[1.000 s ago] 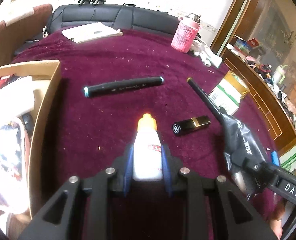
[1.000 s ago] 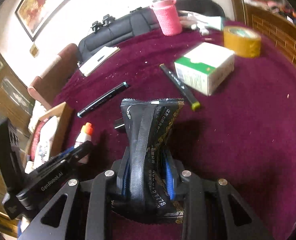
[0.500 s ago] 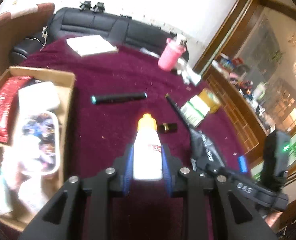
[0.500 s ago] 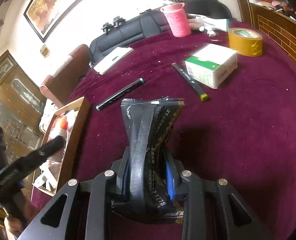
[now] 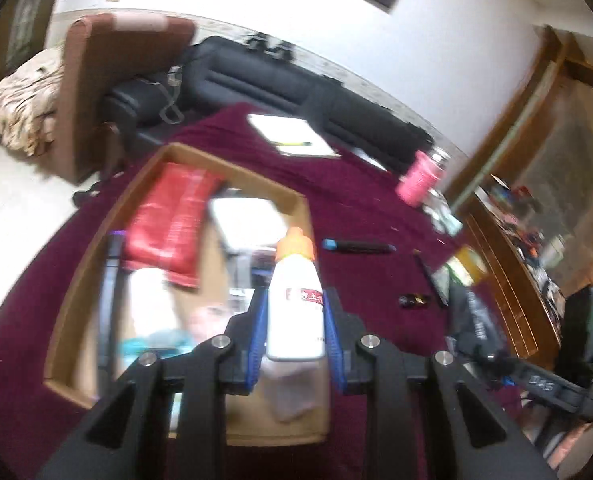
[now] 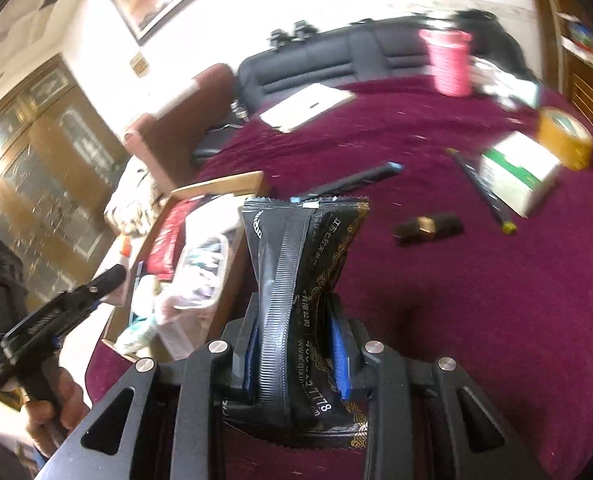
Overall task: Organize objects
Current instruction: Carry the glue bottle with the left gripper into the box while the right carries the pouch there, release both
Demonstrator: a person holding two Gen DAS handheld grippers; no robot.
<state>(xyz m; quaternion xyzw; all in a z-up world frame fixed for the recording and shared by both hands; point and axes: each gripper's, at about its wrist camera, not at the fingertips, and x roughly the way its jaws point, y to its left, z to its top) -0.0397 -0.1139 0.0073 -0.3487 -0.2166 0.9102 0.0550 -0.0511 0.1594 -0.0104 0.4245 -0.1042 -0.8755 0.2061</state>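
My left gripper (image 5: 294,300) is shut on a white glue bottle (image 5: 295,312) with an orange cap, held above the right edge of the cardboard box (image 5: 96,248). The box holds a red packet (image 5: 168,220), a white item and a clear container. My right gripper (image 6: 296,312) is shut on a black snack packet (image 6: 296,272), above the maroon cloth just right of the cardboard box (image 6: 224,184). From the right wrist, the left gripper (image 6: 112,280) shows at far left with the glue bottle (image 6: 125,246). The right gripper's body (image 5: 536,376) shows at the left view's lower right, carrying the black packet (image 5: 472,312).
On the maroon tablecloth (image 6: 476,300) lie a black marker with a blue cap (image 6: 360,178), a second marker (image 6: 480,188), a small black and gold tube (image 6: 428,226), a green and white carton (image 6: 520,172), a tape roll (image 6: 562,136), a pink cup (image 6: 450,60) and a notebook (image 6: 308,106).
Both grippers have risen and swung left toward the cardboard box. The glue bottle now hangs over the box's right edge; the black packet has come close to the box.
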